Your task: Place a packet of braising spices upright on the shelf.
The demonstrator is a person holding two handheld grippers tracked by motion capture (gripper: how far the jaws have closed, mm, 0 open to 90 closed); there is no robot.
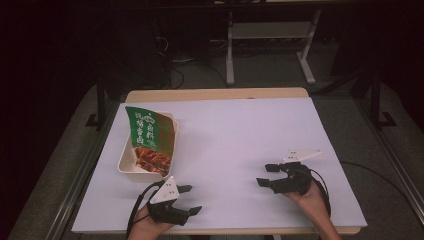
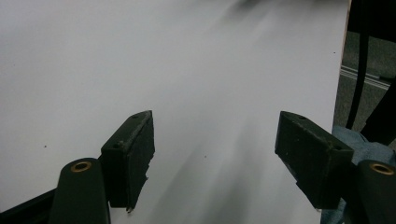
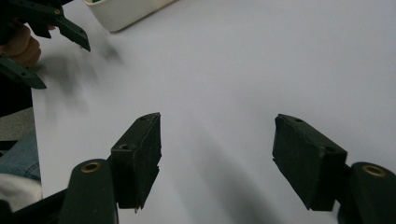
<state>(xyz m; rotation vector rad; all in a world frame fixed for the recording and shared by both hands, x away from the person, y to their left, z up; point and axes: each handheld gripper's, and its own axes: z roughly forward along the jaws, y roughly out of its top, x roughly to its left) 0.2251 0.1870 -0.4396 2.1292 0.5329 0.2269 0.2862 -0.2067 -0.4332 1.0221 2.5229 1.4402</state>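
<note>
A green packet [image 1: 148,140] lies in a white tray [image 1: 131,167] at left of centre in the high view. The left gripper [image 1: 190,199] sits just below the tray, bottom left, jaws wide apart and empty. The right gripper [image 1: 267,175], lower right, well apart from the tray, is also spread wide, holding nothing.

The packet [image 1: 148,141] hides most of the tray [image 1: 126,159] beneath it; its print is too small to read. At 11 o'clock in the right gripper view the tray is cut by the top edge, and the left gripper [image 3: 42,44] by the left edge.
</note>
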